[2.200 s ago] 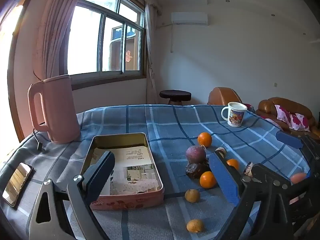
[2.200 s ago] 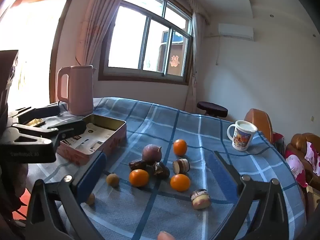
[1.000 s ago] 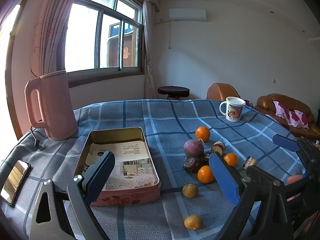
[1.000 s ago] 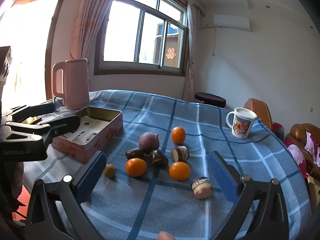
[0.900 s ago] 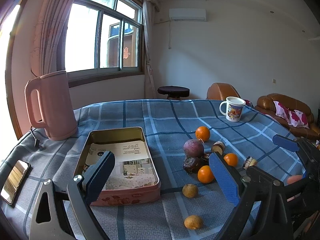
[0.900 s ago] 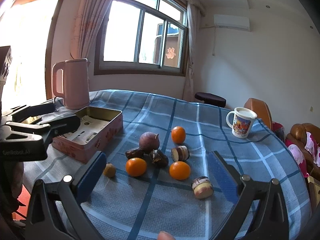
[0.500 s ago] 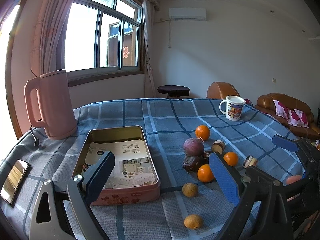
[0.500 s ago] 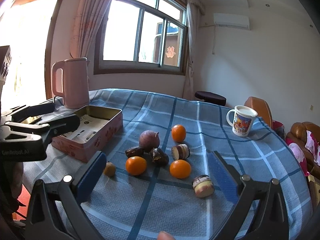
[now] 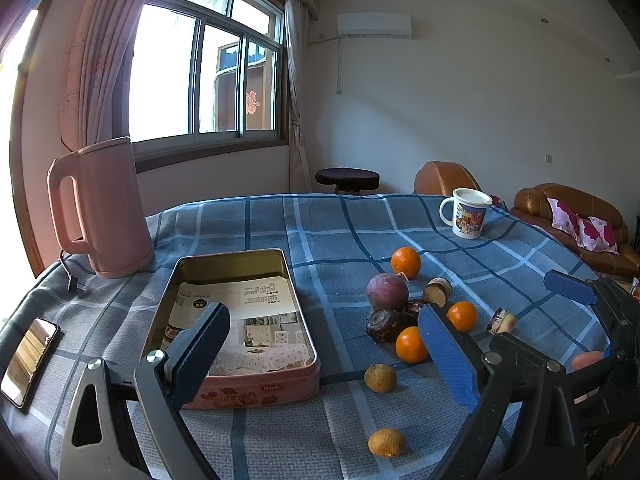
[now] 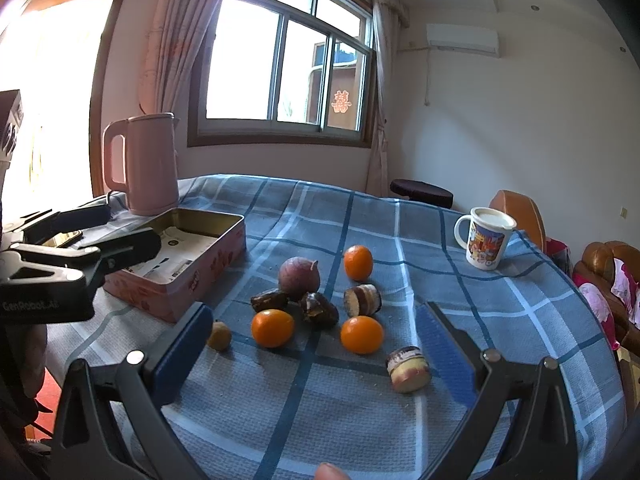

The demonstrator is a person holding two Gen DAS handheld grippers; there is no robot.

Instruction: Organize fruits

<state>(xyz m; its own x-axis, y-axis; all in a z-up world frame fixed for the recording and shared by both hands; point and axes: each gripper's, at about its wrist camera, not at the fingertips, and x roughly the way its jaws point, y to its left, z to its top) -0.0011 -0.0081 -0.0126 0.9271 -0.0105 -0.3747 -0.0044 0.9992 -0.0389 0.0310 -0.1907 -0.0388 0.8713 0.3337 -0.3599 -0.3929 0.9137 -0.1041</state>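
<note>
Three oranges [image 10: 273, 328] [image 10: 361, 334] [image 10: 358, 262], a purple round fruit [image 10: 299, 273], dark dates [image 10: 317, 309] and small yellow-brown fruits [image 9: 380, 377] [image 9: 386, 443] lie grouped on the blue checked cloth. An open pink tin [image 9: 240, 388] with paper inside sits left of them. My left gripper [image 9: 324, 350] hangs open above the cloth between tin and fruit, holding nothing. My right gripper [image 10: 314, 346] is open too, above the near oranges. The left gripper [image 10: 120, 248] shows in the right wrist view beside the tin [image 10: 176, 304].
A pink kettle [image 9: 100, 208] stands at the back left, a phone [image 9: 28, 352] near the left edge. A printed mug [image 10: 486, 238] sits at the far right. Small cake rolls [image 10: 408, 368] [image 10: 362, 300] lie among the fruit. Brown sofas [image 9: 572, 224] stand beyond the table.
Both views have shifted slightly, so the fruit and tin sit a little nearer and higher in frame. Both grippers stay open. Nothing on the cloth has moved.
</note>
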